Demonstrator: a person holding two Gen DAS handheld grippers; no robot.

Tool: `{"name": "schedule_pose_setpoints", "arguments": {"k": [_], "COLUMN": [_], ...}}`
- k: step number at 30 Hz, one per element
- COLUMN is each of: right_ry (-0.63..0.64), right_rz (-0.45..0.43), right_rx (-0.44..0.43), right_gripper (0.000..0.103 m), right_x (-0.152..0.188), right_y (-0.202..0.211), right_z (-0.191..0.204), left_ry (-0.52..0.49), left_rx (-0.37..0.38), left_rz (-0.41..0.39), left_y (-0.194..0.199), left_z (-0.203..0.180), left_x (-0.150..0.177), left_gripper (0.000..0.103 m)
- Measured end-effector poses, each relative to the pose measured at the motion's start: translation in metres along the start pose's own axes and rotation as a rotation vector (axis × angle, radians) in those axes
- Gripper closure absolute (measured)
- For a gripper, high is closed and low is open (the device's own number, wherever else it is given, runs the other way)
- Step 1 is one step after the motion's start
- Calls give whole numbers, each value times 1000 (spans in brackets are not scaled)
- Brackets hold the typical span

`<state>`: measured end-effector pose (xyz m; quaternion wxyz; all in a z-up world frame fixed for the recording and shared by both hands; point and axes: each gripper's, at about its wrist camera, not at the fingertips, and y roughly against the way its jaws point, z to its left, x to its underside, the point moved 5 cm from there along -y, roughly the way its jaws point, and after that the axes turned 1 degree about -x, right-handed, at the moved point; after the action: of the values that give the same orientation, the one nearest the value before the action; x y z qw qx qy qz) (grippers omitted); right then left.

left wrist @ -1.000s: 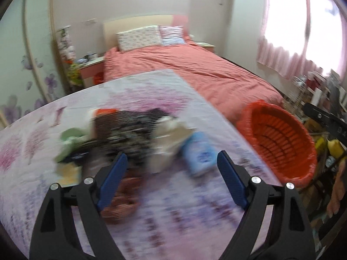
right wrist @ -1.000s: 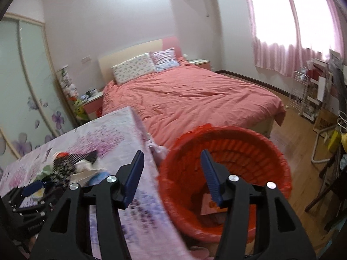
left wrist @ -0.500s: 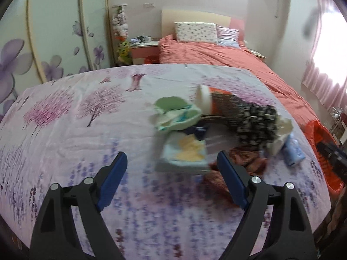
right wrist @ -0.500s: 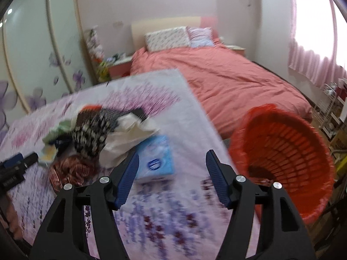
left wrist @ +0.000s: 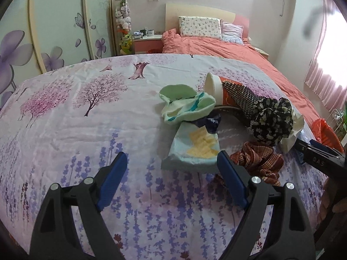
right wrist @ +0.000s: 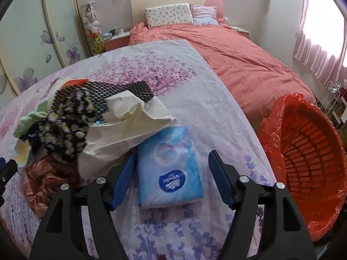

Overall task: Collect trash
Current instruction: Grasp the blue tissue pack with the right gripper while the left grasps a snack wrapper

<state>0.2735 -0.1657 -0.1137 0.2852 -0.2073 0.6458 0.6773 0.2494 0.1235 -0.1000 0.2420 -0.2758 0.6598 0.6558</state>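
Observation:
A heap of trash lies on the flowered tablecloth [left wrist: 76, 130]. In the left wrist view it holds a pale blue snack bag [left wrist: 193, 147], a green and white cloth [left wrist: 184, 104], a red paper cup [left wrist: 219, 88], a black flowered cloth [left wrist: 271, 121] and a red-brown cloth [left wrist: 258, 160]. My left gripper [left wrist: 171, 173] is open, just short of the snack bag. In the right wrist view my right gripper [right wrist: 171, 177] is open around the near end of a blue tissue pack [right wrist: 171, 164], beside a crumpled cream paper bag [right wrist: 128, 127]. An orange bin [right wrist: 308, 160] stands right of the table.
A bed with a coral cover [right wrist: 238, 60] lies beyond the table. Wardrobe doors with purple flowers [left wrist: 54, 28] line the left wall. A nightstand [left wrist: 147, 43] stands by the bed. Pink curtains [right wrist: 321, 32] hang at the right. The right gripper shows at the left view's right edge [left wrist: 318, 158].
Both views have swung left from the bin toward the table. The left gripper now faces the trash heap. The right gripper has come down over the tissue pack.

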Motion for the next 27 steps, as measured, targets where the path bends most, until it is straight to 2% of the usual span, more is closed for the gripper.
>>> {"name": "schedule_pose_setpoints", "arguments": {"k": [1, 3, 9, 13, 18, 23, 27], "right_ry": [-12, -27, -31, -30, -28, -29, -34], "right_rz": [8, 4, 4, 5, 6, 6, 3], "right_rx": [-13, -1, -6, -5, -3, -4, -5], "right_gripper": [45, 49, 50, 50, 50, 50, 50], "right_x": [2, 2, 2, 2, 2, 2, 3], "right_y": [-1, 1, 0, 1, 2, 2, 5], "right_z": [-2, -5, -7, -8, -9, -9, -11], "left_ry": [0, 2, -2, -24, -1, 29, 18], "left_rx": [-1, 1, 25, -1, -2, 26, 35], "left_rz": [0, 0, -11, 17, 66, 99, 82], "left_y": [-1, -3, 0, -10, -27, -37, -32], "left_z": [0, -1, -7, -14, -17, -17, -17], "left_x": [0, -2, -3, -4, -8, -9, -9], "left_gripper": [20, 20, 20, 20, 20, 37, 42]}}
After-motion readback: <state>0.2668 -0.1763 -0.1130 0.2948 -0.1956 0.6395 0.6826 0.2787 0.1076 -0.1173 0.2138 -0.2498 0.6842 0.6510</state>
